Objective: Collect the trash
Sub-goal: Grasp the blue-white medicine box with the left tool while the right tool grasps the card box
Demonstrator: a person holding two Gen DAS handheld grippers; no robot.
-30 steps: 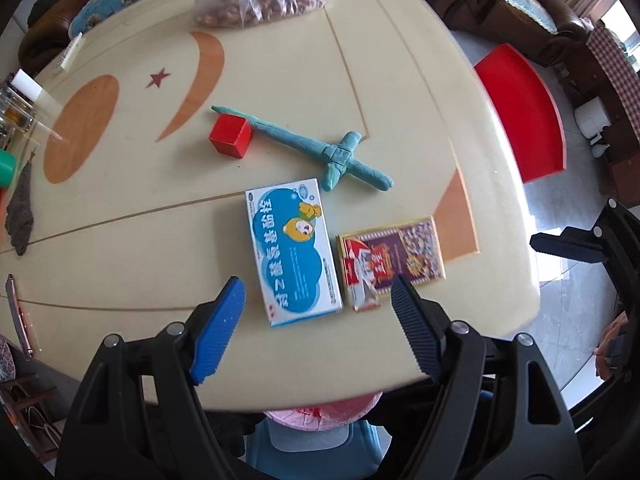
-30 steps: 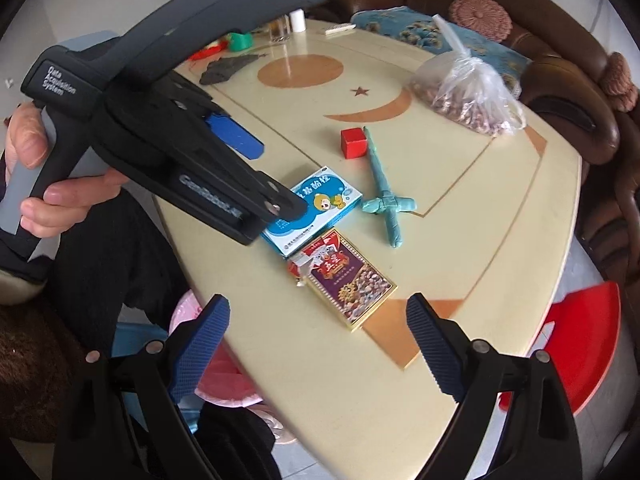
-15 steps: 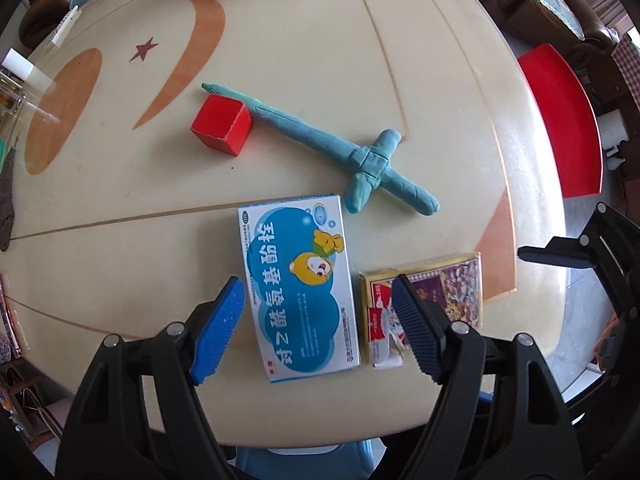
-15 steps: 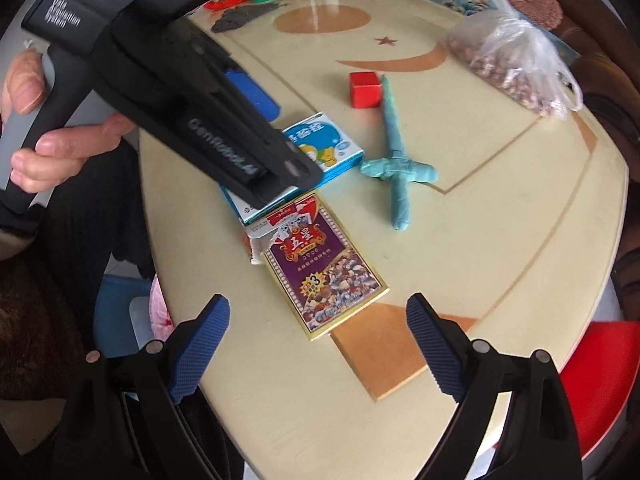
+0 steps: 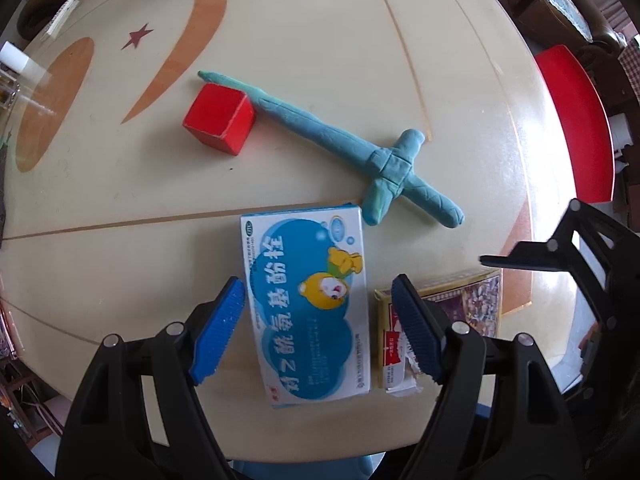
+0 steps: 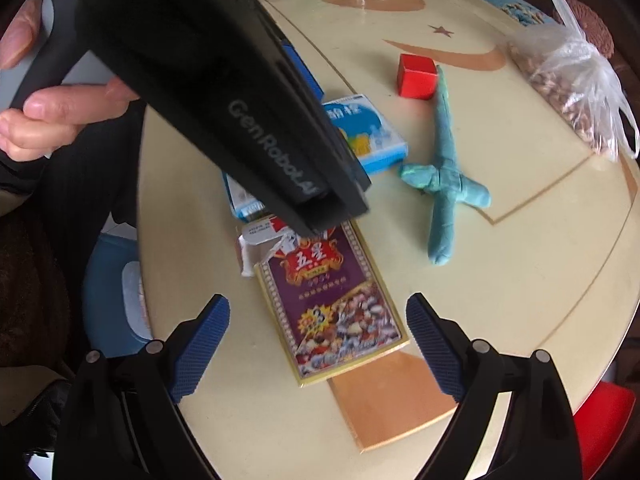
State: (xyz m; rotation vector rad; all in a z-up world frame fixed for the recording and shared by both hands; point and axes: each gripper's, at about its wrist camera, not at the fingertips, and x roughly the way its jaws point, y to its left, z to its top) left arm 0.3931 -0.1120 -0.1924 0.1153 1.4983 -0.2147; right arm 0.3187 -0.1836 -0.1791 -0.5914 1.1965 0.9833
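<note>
A blue-and-white medicine box (image 5: 306, 304) lies flat on the cream table (image 5: 320, 80). My left gripper (image 5: 318, 328) is open, its blue pads on either side of the box's near half, not touching it. A torn purple-and-gold packet (image 6: 332, 300) lies to the right of the box. My right gripper (image 6: 318, 344) is open, its pads on either side of that packet's near end. The packet shows in the left wrist view (image 5: 476, 300), and the box in the right wrist view (image 6: 372, 136), partly hidden by the left gripper's body.
A red cube (image 5: 219, 118) and a teal clay sword (image 5: 348, 148) lie beyond the box. A plastic bag of nuts (image 6: 572, 84) sits at the far edge. A red stool (image 5: 576, 124) stands right of the table. A blue bin (image 6: 116, 292) is below the table edge.
Both grippers have moved forward and down toward the table. The left now straddles the medicine box, the right straddles the purple packet. Both stayed open.
</note>
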